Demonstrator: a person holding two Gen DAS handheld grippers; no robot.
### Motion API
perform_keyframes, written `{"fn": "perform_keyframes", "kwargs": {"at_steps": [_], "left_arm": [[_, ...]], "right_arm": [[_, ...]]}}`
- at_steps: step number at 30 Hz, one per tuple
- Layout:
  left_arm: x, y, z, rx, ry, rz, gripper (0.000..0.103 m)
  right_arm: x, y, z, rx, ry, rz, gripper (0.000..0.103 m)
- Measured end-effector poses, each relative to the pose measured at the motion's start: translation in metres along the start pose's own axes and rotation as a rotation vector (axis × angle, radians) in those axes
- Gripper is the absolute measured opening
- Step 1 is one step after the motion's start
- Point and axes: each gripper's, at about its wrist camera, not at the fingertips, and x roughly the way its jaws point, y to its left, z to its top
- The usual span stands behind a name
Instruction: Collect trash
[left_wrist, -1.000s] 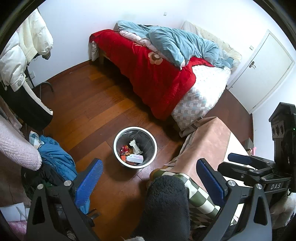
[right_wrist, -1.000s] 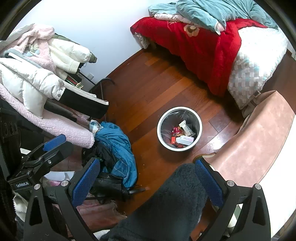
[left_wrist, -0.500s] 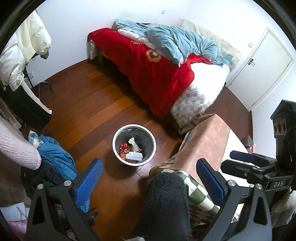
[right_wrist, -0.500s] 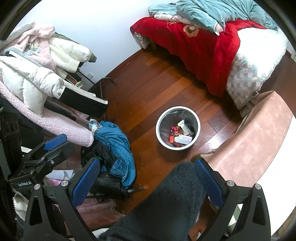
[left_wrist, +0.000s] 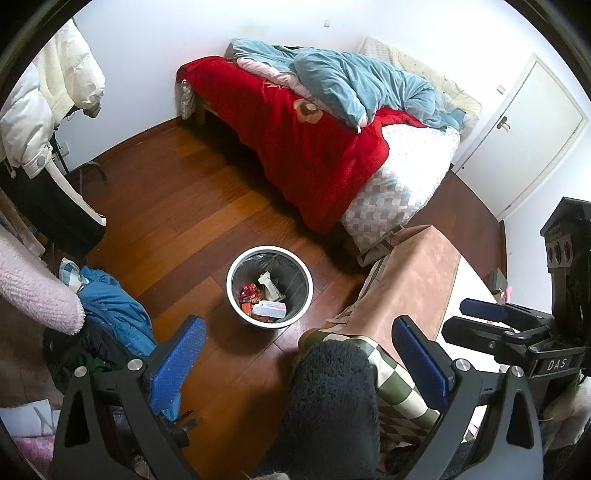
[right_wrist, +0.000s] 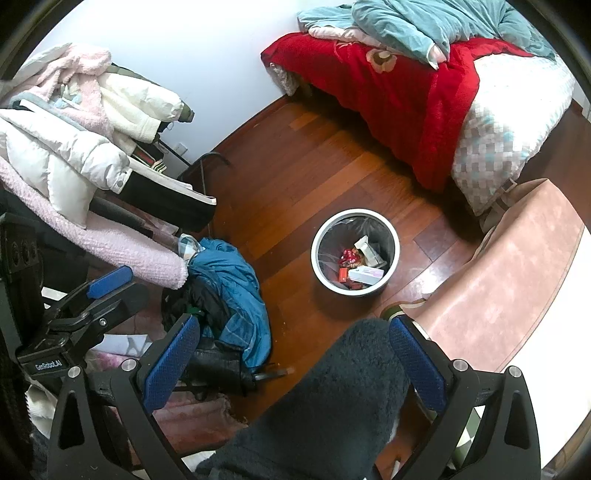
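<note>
A white-rimmed trash bin (left_wrist: 236, 295) with a dark liner stands on the wooden floor, also in the right wrist view (right_wrist: 317, 264). Inside lie red wrappers (left_wrist: 251, 293), a white box (left_wrist: 271, 309) and crumpled paper (right_wrist: 364, 245). My left gripper (left_wrist: 297, 354) is open and empty, held high above the floor, below the bin in its view. My right gripper (right_wrist: 293, 354) is open and empty, also high up. Each shows in the other's view: the right gripper (left_wrist: 491, 321), the left gripper (right_wrist: 99, 291).
A bed (left_wrist: 317, 147) with a red blanket and blue duvet stands behind the bin. A pink-covered table (left_wrist: 410, 280) is at right, a white door (left_wrist: 524, 140) beyond. Clothes (right_wrist: 229, 280) pile on the floor at left under hanging coats (right_wrist: 74, 155). A dark fuzzy slipper (left_wrist: 332, 402) is below.
Both grippers have drifted slightly back and up, so the bin sits a little lower and smaller in each view. Both stay open and empty.
</note>
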Motion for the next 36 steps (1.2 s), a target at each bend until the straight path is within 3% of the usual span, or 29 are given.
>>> {"fn": "perform_keyframes", "kwargs": {"at_steps": [36], "left_arm": [[-0.006, 0.001, -0.004, -0.007, -0.006, -0.001, 0.103]], "right_arm": [[0.000, 0.010, 0.001, -0.020, 0.014, -0.005, 0.103]]}}
